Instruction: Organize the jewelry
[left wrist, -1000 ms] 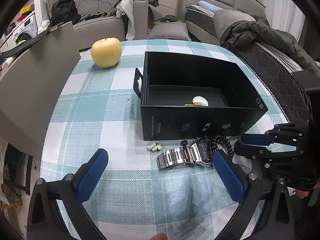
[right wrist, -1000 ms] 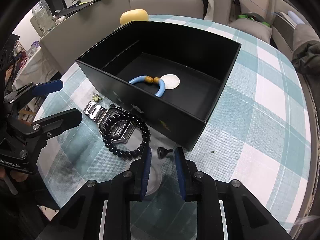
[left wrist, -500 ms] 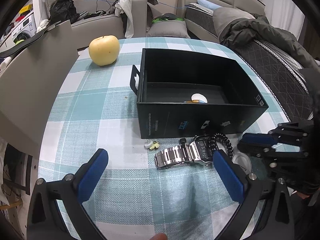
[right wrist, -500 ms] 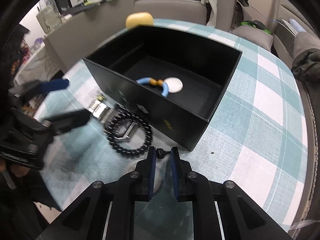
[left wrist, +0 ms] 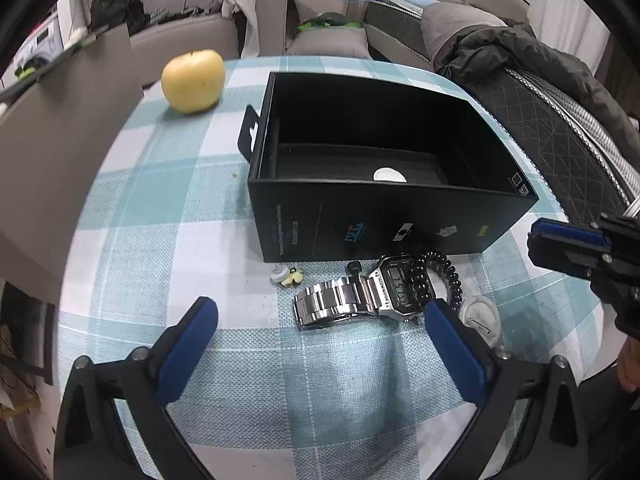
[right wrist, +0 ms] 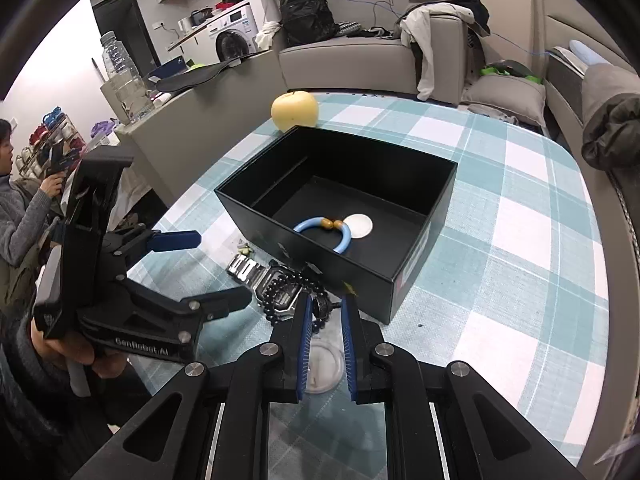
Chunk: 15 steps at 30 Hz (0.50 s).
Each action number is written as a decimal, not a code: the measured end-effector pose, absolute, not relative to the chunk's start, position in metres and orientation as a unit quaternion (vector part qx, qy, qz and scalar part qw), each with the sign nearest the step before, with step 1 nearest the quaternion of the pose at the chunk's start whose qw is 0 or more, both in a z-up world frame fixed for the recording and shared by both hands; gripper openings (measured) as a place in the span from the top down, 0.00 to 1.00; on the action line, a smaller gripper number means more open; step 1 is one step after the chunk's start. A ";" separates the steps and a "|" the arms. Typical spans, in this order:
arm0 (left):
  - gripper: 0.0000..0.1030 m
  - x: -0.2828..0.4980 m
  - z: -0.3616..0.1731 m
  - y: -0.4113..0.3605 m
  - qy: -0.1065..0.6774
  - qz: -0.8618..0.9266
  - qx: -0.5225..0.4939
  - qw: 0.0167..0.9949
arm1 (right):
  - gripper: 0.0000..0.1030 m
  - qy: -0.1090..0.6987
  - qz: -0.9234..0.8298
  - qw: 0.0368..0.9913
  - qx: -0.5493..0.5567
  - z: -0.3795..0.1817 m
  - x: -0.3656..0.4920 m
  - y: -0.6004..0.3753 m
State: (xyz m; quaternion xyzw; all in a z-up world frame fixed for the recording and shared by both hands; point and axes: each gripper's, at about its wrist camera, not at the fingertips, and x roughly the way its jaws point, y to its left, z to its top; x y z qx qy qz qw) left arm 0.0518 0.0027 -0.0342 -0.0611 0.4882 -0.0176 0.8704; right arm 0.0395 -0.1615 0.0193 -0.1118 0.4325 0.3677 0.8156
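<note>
Right gripper [right wrist: 325,307] around small stud [right wrist: 320,305]

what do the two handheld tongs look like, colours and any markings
Both tongs are matte black plastic linkages with silver screw heads and blue pads. The left tongs carry white "GenRobot.AI" lettering on the body, with a black phone-like block mounted above. The right tongs show ribbed blue pads.

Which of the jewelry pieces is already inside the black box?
The blue bangle with brown beads. It lies on the black box floor, while the steel watch and black bead bracelet lie outside.
</note>
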 end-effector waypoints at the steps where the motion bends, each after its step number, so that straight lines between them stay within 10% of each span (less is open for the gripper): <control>1: 0.06 0.052 -0.036 0.003 0.493 -0.021 -0.063 0.868 | 0.87 0.432 0.367 0.816 -0.112 0.021 0.036 -0.163; 13: 0.07 0.047 -0.031 -0.012 0.482 -0.037 -0.034 0.875 | 0.87 0.428 0.369 0.818 -0.110 0.024 0.035 -0.166; 15: 0.19 0.045 -0.026 -0.016 0.470 -0.050 -0.034 0.881 | 0.87 0.429 0.367 0.818 -0.110 0.023 0.036 -0.167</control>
